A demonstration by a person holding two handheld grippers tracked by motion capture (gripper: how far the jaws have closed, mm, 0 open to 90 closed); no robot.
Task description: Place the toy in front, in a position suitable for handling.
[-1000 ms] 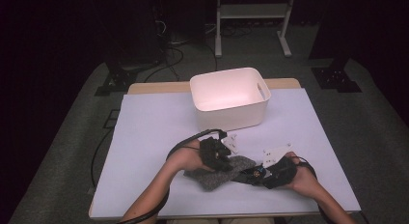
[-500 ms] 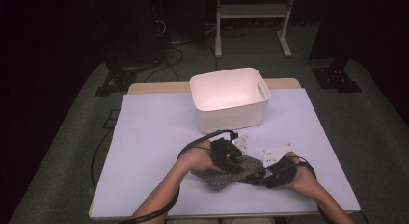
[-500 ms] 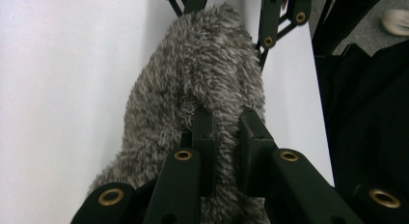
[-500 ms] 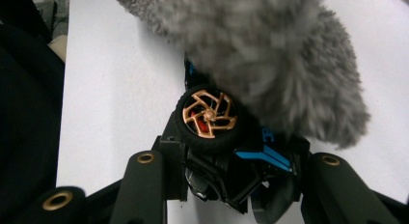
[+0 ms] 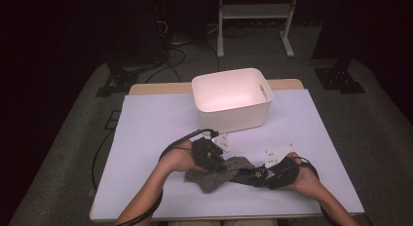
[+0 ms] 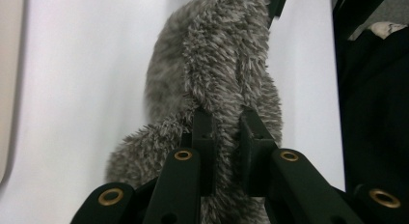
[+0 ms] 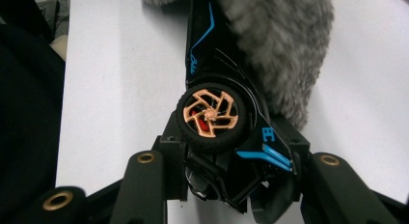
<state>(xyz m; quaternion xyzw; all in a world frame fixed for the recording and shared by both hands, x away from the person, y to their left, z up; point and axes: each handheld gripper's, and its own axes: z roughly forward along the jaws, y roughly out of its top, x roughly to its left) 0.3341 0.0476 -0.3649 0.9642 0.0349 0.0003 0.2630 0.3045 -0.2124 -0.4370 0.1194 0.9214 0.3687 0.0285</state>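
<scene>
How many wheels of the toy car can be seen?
1: a gold-spoked wheel on the black toy car, just above the right gripper. The others may be hidden under the grey fuzzy cloth.

**A lit table in a dark room**

The table point(image 5: 146, 123), covered in a pale lilac-white sheet, is the one bright spot; its wooden edge shows along the far side. Around the table lies grey carpet point(image 5: 73, 138), fading into near-black shadow farther out. Beyond the table's far edge stands a white metal frame point(image 5: 253, 14) on two legs. To the left of that frame, dark cables point(image 5: 173, 48) coil over the carpet. Black stand feet point(image 5: 114, 82) rest near the table's far corners.
</scene>
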